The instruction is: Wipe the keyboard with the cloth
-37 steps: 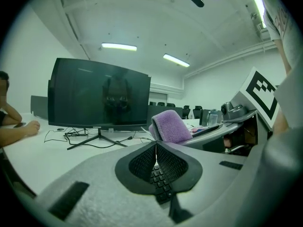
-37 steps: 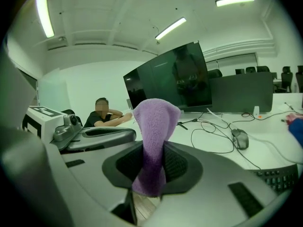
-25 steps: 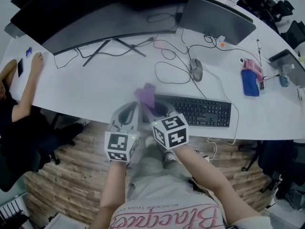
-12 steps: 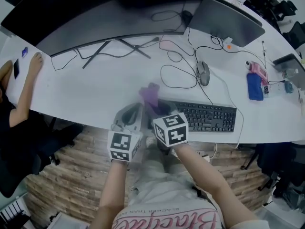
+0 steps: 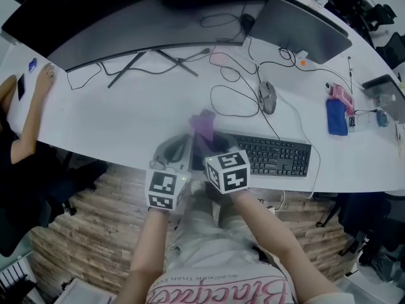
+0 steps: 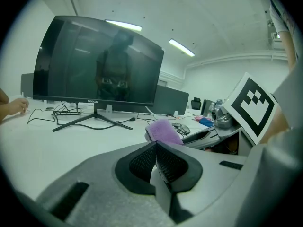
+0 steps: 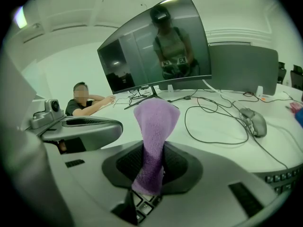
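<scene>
Findings for this moment: my right gripper is clenched on the purple fleecy cloth. The cloth is pinched near its lower end, so most of it stands up beyond the jaw tips as a loose tuft. I judge that this grip leaves a soft free end to drag over the keys while the hard jaws stay off them. In the right gripper view a few dark keys show directly beneath the jaws. That places the tool over the left end of the black full-size keyboard, which lies along the near edge of the white desk.

My left gripper has its jaws pressed together with nothing between them. It is held just beside the right one, to the left of the keyboard, and I judge it to be parked there so the wiping path along the keys stays free. The cloth also shows in the left gripper view, just past the jaw tips.

Comparison with a second ago shows little change. Both grippers remain side by side at the keyboard's left end, and the cloth is gripped the same way. The whole desk sits slightly differently in the head view, which I put down to head movement. I judge that wiping across the keys has barely begun.
</scene>
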The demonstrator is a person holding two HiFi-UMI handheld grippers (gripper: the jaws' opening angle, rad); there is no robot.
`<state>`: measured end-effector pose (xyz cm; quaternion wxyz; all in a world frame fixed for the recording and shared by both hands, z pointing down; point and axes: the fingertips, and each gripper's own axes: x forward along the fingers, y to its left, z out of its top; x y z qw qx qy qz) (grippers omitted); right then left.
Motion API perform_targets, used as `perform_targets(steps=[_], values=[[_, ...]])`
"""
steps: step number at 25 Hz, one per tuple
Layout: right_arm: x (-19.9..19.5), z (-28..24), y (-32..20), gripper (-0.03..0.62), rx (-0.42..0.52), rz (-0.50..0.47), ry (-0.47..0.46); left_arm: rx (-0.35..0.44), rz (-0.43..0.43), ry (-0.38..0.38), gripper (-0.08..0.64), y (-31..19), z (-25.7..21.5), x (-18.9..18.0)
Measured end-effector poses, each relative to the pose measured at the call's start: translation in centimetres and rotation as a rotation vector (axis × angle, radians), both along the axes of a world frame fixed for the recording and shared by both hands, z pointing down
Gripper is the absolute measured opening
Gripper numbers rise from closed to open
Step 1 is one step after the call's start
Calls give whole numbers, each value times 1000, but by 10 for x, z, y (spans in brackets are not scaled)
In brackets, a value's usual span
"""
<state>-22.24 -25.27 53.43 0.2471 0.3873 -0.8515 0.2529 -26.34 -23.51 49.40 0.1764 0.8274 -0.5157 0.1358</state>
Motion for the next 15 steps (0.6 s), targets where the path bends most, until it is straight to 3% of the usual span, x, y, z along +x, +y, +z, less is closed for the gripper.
perform_targets(steps=[15], values=[[57,0,-1,91,0,17,-27,-16,-34,-39,6,9,1,46]])
